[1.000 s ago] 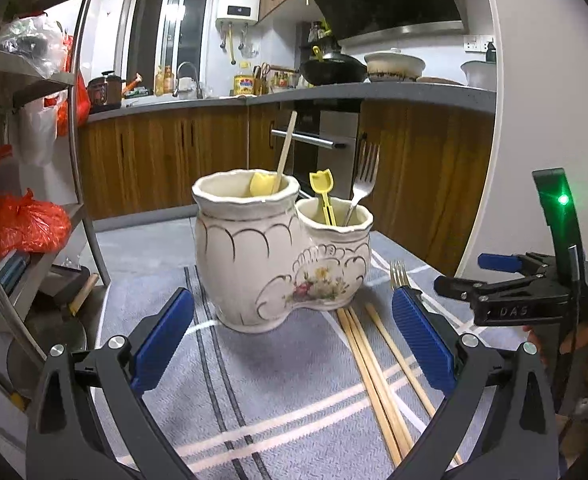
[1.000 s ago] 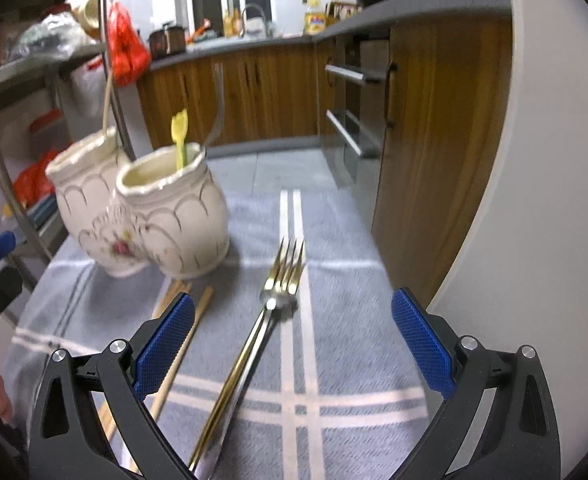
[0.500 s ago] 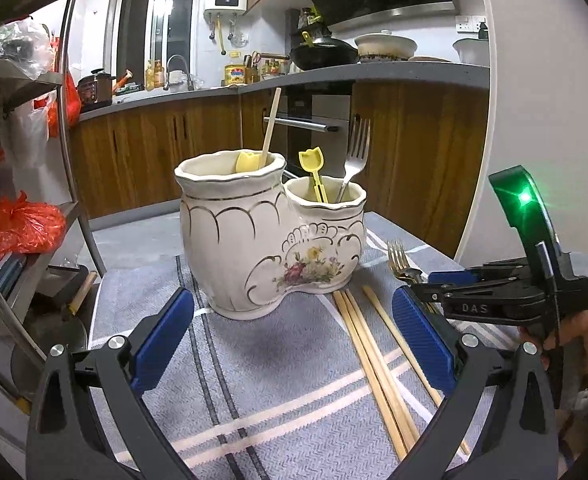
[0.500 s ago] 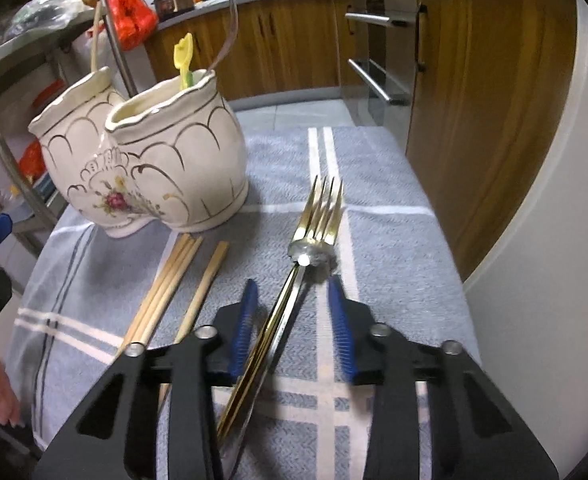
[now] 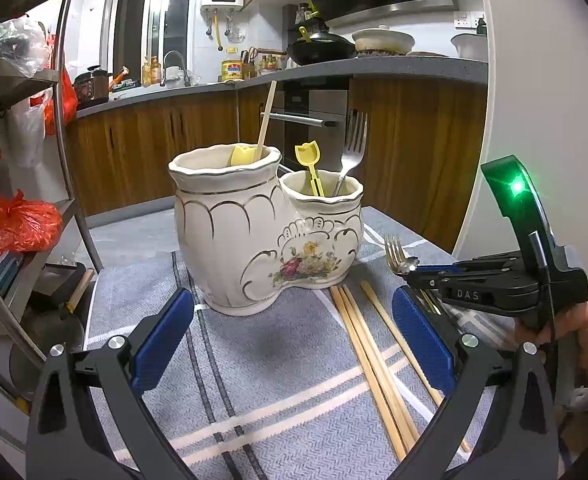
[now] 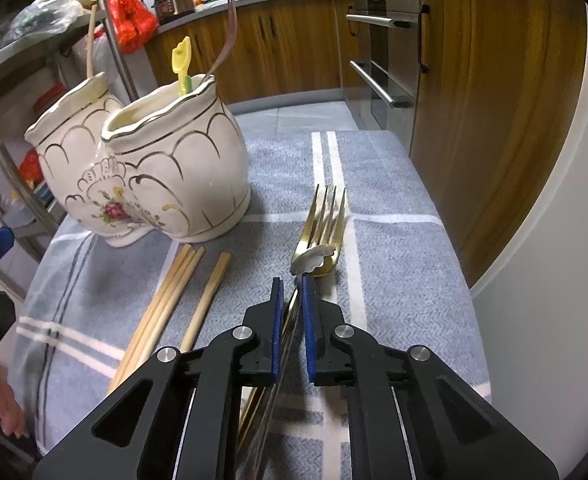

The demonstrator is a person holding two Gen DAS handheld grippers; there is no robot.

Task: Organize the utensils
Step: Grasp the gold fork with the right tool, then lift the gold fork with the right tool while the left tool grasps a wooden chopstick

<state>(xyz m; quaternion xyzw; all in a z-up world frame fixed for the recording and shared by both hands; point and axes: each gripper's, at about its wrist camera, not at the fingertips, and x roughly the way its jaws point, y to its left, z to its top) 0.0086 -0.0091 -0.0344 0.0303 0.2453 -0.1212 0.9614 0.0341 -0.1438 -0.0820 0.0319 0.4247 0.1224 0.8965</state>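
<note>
On the cloth-covered tabletop [image 6: 393,184], right of the ceramic holder [image 6: 182,176]: right gripper [image 6: 292,280] fingers closing narrow around gold fork [image 6: 325,216] and silver utensil handles. Left gripper [image 5: 294,320] fingers wide, holding nothing, facing holder.

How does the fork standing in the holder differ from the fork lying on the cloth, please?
The fork in the holder is silver; the fork on the cloth is gold. The holder fork stands upright, tines up, in the smaller cup of the holder; the cloth fork lies flat. The holder fork is free; the right gripper is closing its jaws around the cloth fork's handle. Both have four tines.
</note>
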